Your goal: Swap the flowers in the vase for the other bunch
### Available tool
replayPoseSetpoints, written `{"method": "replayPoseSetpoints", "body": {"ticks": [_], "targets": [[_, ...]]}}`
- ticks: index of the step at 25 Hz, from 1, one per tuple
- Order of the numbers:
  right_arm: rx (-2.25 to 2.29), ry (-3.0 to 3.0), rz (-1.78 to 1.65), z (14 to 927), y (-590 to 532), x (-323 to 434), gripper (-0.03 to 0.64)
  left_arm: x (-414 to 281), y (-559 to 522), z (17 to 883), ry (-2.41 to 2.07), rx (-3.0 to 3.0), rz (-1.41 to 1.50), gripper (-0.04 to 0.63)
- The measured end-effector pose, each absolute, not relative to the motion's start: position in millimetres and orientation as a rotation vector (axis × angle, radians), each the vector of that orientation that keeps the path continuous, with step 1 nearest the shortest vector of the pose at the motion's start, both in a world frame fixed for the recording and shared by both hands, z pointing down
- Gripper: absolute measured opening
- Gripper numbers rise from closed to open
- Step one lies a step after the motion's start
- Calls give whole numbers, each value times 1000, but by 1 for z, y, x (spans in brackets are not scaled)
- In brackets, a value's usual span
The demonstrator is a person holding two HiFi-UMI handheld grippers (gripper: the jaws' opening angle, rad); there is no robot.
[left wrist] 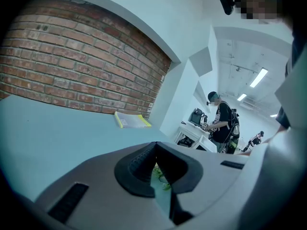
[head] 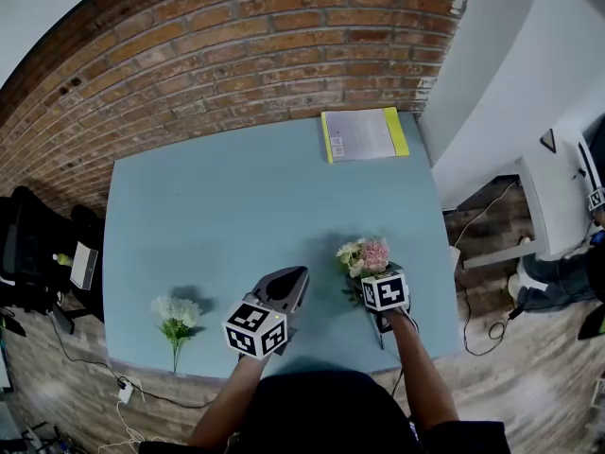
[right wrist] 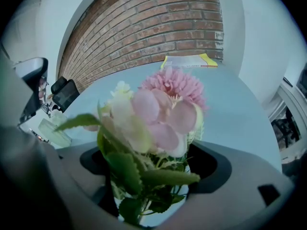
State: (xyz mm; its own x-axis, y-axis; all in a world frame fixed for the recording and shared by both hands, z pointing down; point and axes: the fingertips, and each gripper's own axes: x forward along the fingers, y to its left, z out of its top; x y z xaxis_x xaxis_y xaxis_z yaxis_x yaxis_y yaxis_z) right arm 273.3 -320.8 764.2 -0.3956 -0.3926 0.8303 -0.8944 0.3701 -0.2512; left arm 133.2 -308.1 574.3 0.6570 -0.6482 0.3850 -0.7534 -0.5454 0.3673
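**Pink bunch between open jaws, its base hidden**

In the head view, the foot of the pink bunch is covered by the right gripper's marker cube. In the right gripper view only a pale blur shows below the leaves, so a vase cannot be made out. The person's head and shoulders cut off the table's near edge.

Both forearms reach in from the near edge. The left gripper lies low over the table and points away and a little to the right. Its jaws are pressed together on nothing. The right gripper tilts steeply down at the pink bunch near the table's front right. Its jaws stand wide apart on either side of the stems and leaves, and the pads do not press on them.

There are two bunches. The white bunch lies flat near the front left corner, well apart from the pink one. One yellow-edged booklet lies at the far edge.
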Motion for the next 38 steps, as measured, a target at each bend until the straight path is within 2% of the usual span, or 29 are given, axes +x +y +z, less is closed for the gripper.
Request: {"method": "replayPoseSetpoints", "body": {"ticks": [20, 38], "targets": [[1124, -1930, 936, 763, -318, 277, 321, 132, -305, 574, -1096, 2365, 271, 9], [1133, -1944, 960, 759, -317, 276, 308, 131, -304, 573, -1098, 2367, 268, 9]]}}
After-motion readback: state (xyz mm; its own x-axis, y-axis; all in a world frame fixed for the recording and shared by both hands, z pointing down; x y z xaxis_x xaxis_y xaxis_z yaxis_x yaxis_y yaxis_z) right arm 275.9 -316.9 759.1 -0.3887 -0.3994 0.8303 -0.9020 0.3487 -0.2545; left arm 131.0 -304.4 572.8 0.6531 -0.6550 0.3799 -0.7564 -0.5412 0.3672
